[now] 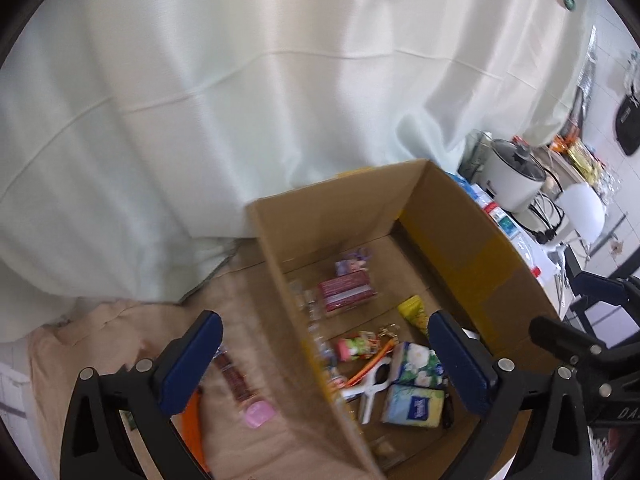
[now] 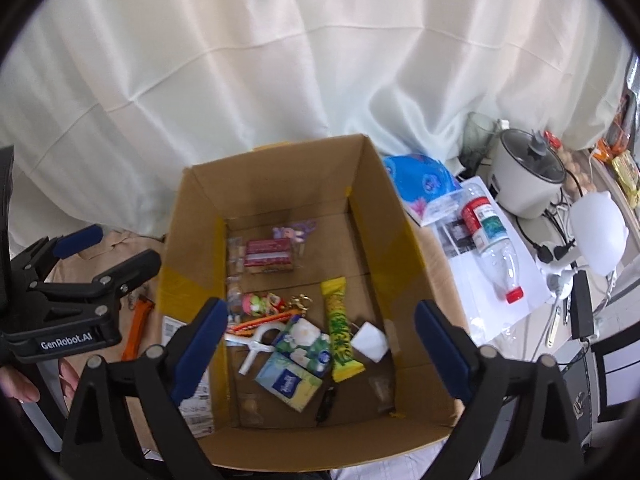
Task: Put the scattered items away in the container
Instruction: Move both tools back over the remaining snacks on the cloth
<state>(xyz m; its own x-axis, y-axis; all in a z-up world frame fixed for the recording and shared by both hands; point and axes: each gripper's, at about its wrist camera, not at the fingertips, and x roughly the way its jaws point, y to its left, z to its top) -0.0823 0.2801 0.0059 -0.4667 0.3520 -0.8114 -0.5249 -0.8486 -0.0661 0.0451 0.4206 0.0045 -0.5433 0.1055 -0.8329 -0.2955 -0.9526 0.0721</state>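
Left of the box [image 1: 460,216], on the tabletop's beige cloth, a pink case [image 1: 260,414] lies just ahead of my left tool [image 1: 326,364], jaws apart and empty; my right tool [image 2: 320,344] gapes empty over the box.

Motion-blurred box wall [image 1: 320,340], clear packets [image 1: 308,304]

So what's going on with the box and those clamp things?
A person is tidying small items into a cardboard box. Both hand-held grippers, left and right, hover open and empty above it. Tissue packs, a white clip and snacks already lie inside; a pink item and an orange tool remain on the cloth outside.
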